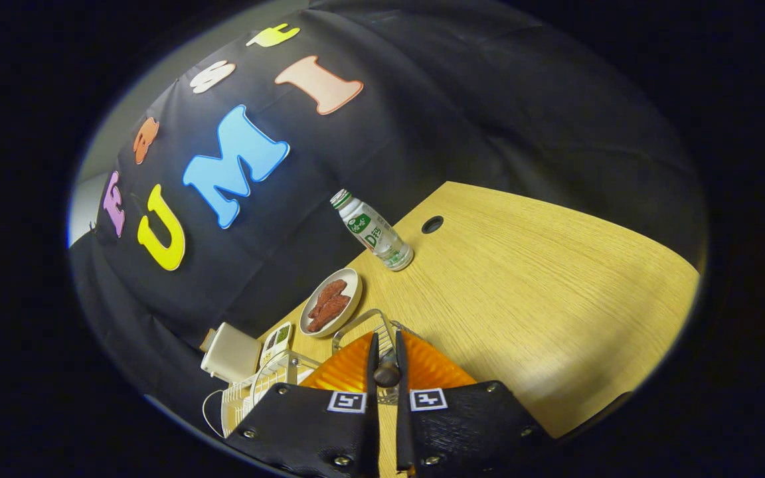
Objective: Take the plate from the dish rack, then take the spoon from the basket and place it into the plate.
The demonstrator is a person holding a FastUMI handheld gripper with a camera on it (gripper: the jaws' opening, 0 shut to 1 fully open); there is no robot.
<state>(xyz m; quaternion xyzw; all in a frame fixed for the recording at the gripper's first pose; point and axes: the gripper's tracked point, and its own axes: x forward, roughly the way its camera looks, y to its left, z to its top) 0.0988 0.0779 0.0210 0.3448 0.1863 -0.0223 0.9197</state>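
Gripper (383, 345) fingers pinch the orange plate's (432, 368) rim, nearly closed, above the dish rack (250, 392).

The translucent orange ribbed plastic plate (422, 365) stands on edge, its rim pinched between the two black fingers of the claw (384, 355), which are drawn close together on it. Its fluted surface spreads to both sides of the fingers. It sits right at the white wire dish rack (259, 392), whose curved wire loops rise just beside and behind it; whether it touches the wires cannot be told. The rack rests on the light wood tabletop (542, 299). A small dark rounded part shows between the fingers, too unclear to identify
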